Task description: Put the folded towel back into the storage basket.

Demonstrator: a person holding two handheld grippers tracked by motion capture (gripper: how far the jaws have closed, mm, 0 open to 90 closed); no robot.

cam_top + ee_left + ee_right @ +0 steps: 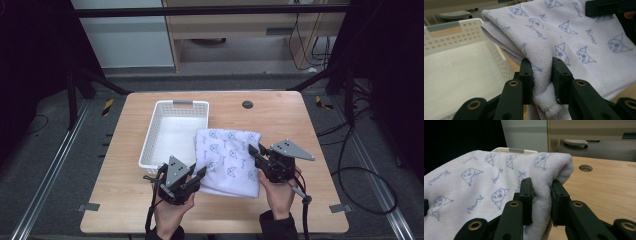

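The towel is white-ish with a pale lilac tint, printed all over with little blue cartoon faces in pointy hats plus blue scribbly lettering. At about 10 o'clock from it sits a white plastic basket, perforated walls, with a grey strip on its far handle. Both grippers, left and right, are black with brass-coloured rivets and grey triangular plates. The table is light wood with a dark round hole at 1 o'clock.

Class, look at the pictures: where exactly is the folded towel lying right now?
In the high view the towel lies on the table just right of the white basket, pinched between the left gripper and the right gripper.
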